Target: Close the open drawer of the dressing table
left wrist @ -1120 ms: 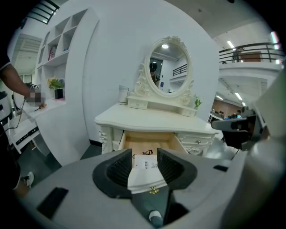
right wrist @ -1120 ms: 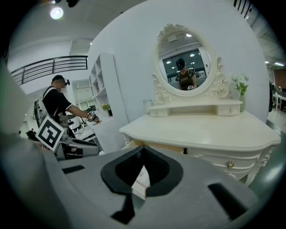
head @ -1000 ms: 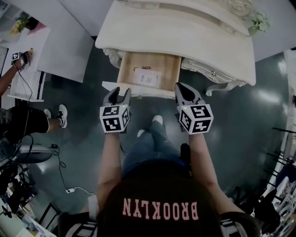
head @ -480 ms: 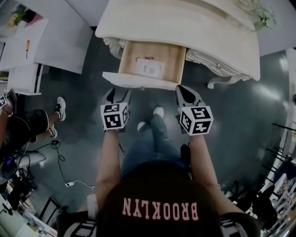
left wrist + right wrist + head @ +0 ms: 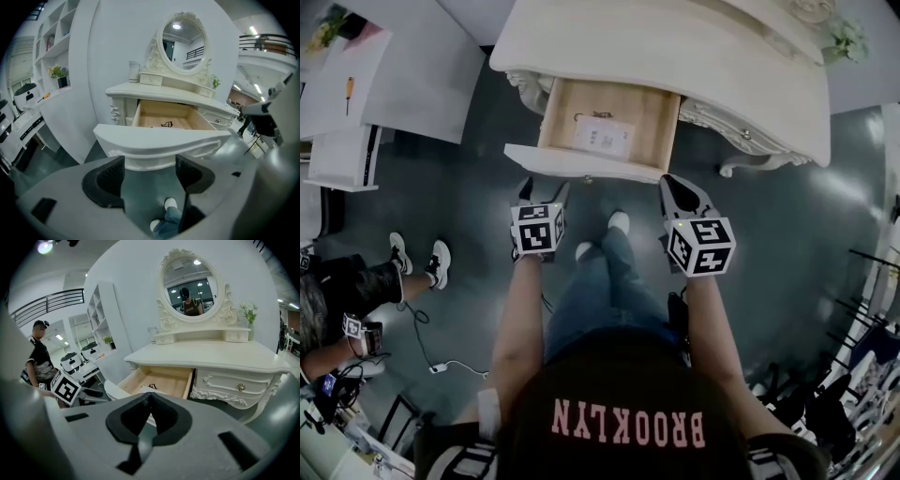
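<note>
The cream dressing table point(image 5: 694, 56) has its left drawer point(image 5: 581, 161) pulled out, wood inside, with a white paper point(image 5: 602, 138) lying in it. My left gripper point(image 5: 544, 191) hangs just in front of and below the drawer's left half. In the left gripper view the left gripper point(image 5: 150, 161) has its jaws opening wide, with the curved drawer front point(image 5: 159, 140) just beyond the tips and nothing between them. My right gripper point(image 5: 671, 184) is near the drawer's right corner. Its jaws are shut and empty in the right gripper view, where the right gripper point(image 5: 149, 398) faces the open drawer point(image 5: 161, 380).
A shut drawer with a knob point(image 5: 241, 387) is right of the open one. An oval mirror point(image 5: 183, 40) stands on the tabletop. A white desk point(image 5: 394, 84) is at the left, with a seated person point(image 5: 356, 281) and a floor cable point(image 5: 431, 347). My feet point(image 5: 619, 222) are under the drawer.
The left gripper's jaws have spread wider. Both grippers have dropped from level with the drawer front to just below it. The person at the left has shifted down the picture.
</note>
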Tool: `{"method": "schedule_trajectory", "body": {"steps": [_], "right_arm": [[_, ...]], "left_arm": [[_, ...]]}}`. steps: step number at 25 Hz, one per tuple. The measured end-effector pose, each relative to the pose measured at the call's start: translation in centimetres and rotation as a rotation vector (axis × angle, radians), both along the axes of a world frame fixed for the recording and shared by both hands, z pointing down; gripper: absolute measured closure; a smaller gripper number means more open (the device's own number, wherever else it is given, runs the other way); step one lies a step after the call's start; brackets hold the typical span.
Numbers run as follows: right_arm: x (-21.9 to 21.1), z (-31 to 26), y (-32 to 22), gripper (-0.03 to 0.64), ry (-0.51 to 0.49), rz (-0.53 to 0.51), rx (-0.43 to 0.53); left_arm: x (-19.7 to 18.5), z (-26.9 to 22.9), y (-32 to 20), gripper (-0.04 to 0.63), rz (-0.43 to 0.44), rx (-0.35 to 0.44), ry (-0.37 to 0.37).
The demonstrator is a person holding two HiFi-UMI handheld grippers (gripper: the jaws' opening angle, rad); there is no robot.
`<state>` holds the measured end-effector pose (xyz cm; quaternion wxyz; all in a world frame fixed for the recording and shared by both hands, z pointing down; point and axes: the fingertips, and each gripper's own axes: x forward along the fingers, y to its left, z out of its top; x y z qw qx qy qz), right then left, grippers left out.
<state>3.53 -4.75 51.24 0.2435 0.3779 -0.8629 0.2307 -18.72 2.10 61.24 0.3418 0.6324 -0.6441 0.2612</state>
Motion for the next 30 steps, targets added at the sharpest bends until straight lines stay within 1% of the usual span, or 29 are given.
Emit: {"method": "schedule_trajectory", "body": {"steps": [3, 9, 16, 30], "right_arm": [[0.3, 0.2, -0.4, 0.620, 0.006, 0.002, -0.004], [0.9, 0.0, -1.3, 0.620, 0.006, 0.010, 0.002], [1.2, -0.5, -2.7, 0.620, 0.002, 0.008, 0.016], [0.7, -1.3, -5.8, 0.620, -0.005, -0.035, 0.017]], "left_arm": [[0.2, 1.0, -0.3, 0.281, 0.006, -0.013, -0.005], [0.1, 2.0, -1.0, 0.278, -0.013, -0.015, -0.012], [0.0, 2.4, -1.6, 0.278, -0.023, -0.022, -0.050], [0.0, 2.3, -4.1, 0.278, -0.046, -0.039, -0.059]]}}
